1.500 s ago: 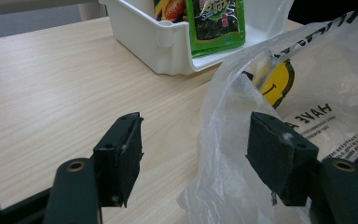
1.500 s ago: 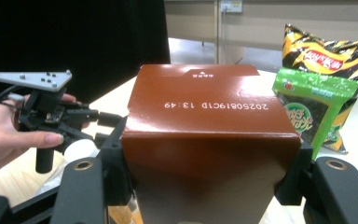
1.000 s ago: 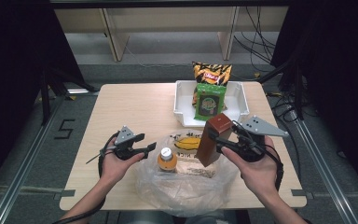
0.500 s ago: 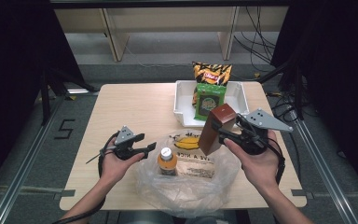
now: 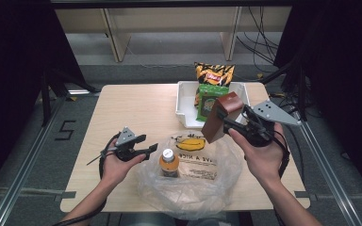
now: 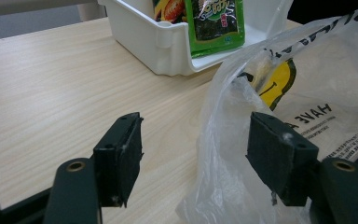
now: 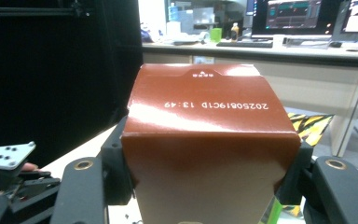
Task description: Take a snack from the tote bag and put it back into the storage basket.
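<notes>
The right claw point(image 5: 226, 123) is clamped on a brown box point(image 5: 220, 116), one pad against each side, and holds it tilted in the air above the far edge of the plastic bag point(image 5: 193, 181), between the bag and the white bin point(image 5: 185, 107). In the right gripper view the box point(image 7: 209, 149) sits squarely between the jaws, its printed top flap facing the camera. The left claw point(image 5: 141, 146) stands wide open with nothing gripped; in the left gripper view the bag's loose rim point(image 6: 223, 140) rises between its jaws, near the right pad point(image 6: 279, 158), but I cannot tell whether they touch. An orange bottle point(image 5: 169, 162) stands upright inside the bag, just beside the left claw. The bin holds a green packet point(image 5: 207, 101) and a yellow chip bag point(image 5: 214, 74) leaning at its back. Judging by this, the step in hand is carrying the box from the bag to the bin, with the bottle not yet unpacked. The next move calls for taking the box forward over the bin's near wall, lowering it into the free space in front of the green packet, and only then parting the jaws. The left claw would do well to pinch the rim so the bag stays put on the desk point(image 5: 136, 108).
</notes>
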Action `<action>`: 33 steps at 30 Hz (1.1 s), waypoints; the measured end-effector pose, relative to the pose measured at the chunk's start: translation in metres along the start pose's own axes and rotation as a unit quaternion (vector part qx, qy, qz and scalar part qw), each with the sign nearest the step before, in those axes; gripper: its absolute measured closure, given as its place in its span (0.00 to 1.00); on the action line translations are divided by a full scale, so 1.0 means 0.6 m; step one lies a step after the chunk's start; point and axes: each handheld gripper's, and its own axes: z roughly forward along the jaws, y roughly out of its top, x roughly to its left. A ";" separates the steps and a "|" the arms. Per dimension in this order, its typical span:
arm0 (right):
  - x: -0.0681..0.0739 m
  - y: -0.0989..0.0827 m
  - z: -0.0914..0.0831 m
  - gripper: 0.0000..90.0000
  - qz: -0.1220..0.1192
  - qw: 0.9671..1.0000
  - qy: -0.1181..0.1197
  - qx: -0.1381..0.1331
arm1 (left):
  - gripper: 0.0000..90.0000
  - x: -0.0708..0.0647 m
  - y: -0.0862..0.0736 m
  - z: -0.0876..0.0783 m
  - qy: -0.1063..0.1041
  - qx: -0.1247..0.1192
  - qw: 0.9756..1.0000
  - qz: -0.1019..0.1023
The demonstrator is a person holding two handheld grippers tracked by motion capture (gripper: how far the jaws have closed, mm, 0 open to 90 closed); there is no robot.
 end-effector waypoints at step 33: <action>-0.056 0.017 0.038 0.43 -0.010 0.998 -0.062 -0.024 | 0.39 0.000 0.000 0.001 0.000 0.002 1.000 0.003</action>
